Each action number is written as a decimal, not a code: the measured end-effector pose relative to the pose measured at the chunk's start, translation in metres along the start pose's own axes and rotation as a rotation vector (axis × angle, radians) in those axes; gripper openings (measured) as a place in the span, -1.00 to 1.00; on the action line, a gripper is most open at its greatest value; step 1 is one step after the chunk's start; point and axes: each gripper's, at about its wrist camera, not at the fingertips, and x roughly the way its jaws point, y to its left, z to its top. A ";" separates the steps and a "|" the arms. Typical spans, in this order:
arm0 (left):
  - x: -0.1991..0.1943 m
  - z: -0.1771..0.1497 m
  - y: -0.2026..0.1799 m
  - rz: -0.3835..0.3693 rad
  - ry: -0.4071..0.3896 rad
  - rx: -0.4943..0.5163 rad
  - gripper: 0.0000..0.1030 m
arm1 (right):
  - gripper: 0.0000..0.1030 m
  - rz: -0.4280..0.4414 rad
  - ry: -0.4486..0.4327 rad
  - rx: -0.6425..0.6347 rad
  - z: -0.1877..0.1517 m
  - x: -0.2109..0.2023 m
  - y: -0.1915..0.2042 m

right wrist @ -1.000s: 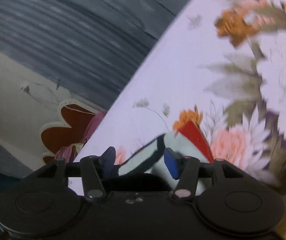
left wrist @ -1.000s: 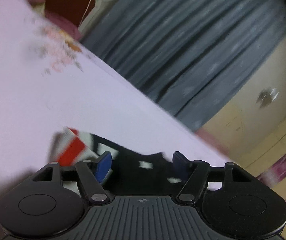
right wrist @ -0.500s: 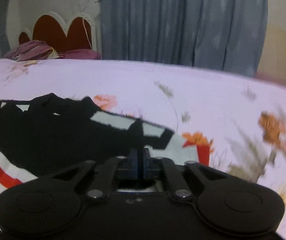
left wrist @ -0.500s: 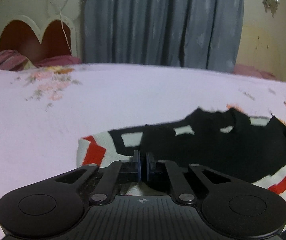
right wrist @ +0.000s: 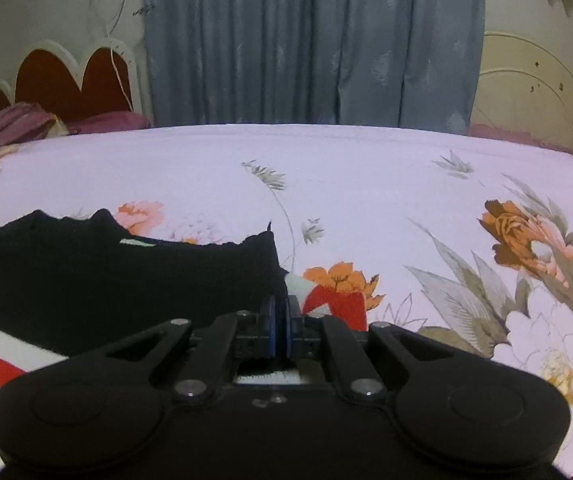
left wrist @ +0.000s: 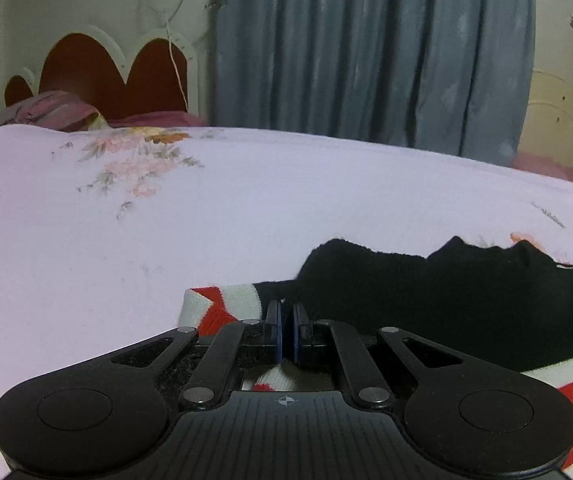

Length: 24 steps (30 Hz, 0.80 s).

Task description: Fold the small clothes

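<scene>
Left gripper [left wrist: 285, 322] and right gripper [right wrist: 280, 322] both clamped tight, each pinching an end of the small black knit garment with red and white stripes [left wrist: 446, 300]. It lies flat on the pale lilac floral bedsheet [left wrist: 246, 200], long axis running across between the two grippers. Beyond: dark red scalloped headboard [left wrist: 118, 80], grey-blue curtain [right wrist: 314, 40], cream wall. No readable writing

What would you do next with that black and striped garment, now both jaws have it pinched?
Probably lift both corners together and carry them across to make a fold. The left gripper and right gripper are each shut on an edge of the black, red and white garment, which otherwise lies spread on the floral bedsheet.
</scene>
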 end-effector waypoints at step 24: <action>-0.024 -0.020 -0.064 -0.084 0.022 0.157 0.54 | 0.10 0.120 0.023 -0.219 -0.004 -0.014 0.082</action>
